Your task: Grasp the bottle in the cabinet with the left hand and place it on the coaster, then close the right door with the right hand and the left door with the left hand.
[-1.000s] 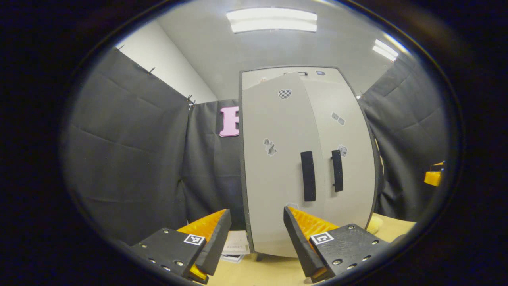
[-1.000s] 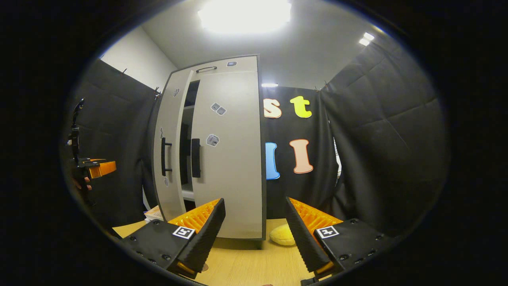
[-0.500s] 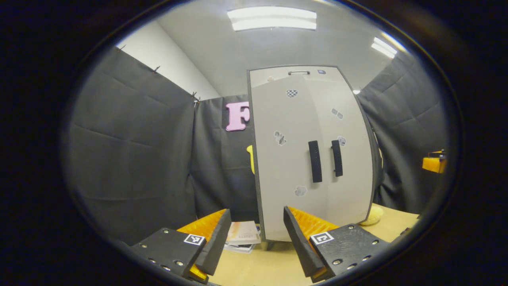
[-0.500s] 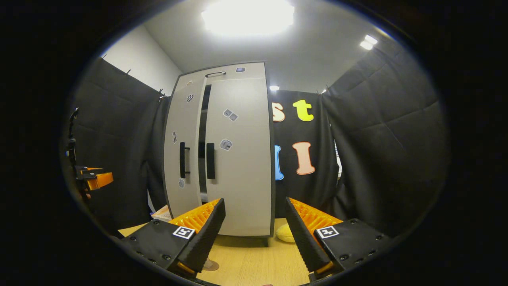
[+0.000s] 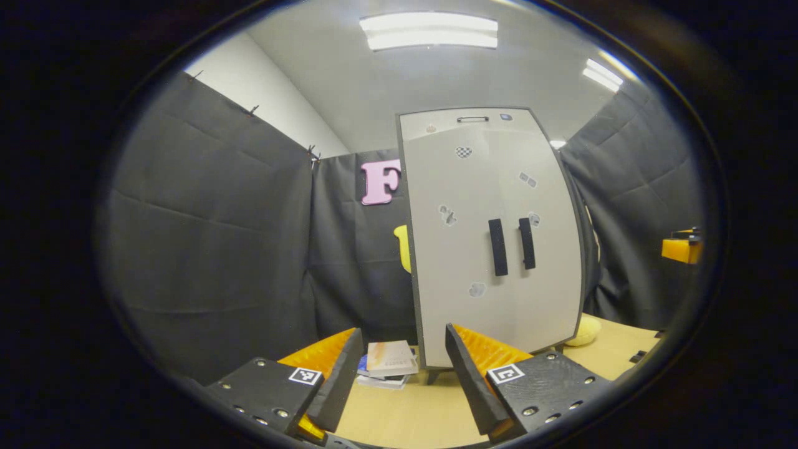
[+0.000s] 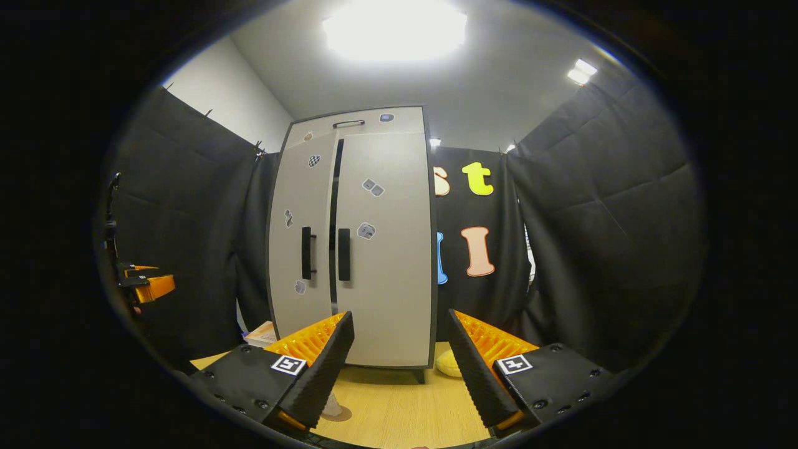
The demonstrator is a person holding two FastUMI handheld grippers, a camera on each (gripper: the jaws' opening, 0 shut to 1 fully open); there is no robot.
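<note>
The cabinet is standing upright on the tabletop, its long axis vertical. Its left door and right door are facing both cameras, with a thin dark gap between them. The left hand-held gripper and right hand-held gripper are both spread apart, holding nothing. The coaster is lying on the tabletop with something pale on it, partly hidden.

From my left gripper the camera looks level and slightly up along its fingers; the cabinet stands ahead and right of it, well off. My right gripper camera faces the same cabinet ahead and a little left, equally distant. Both share the cabinet front, the wooden table and the ceiling.
</note>
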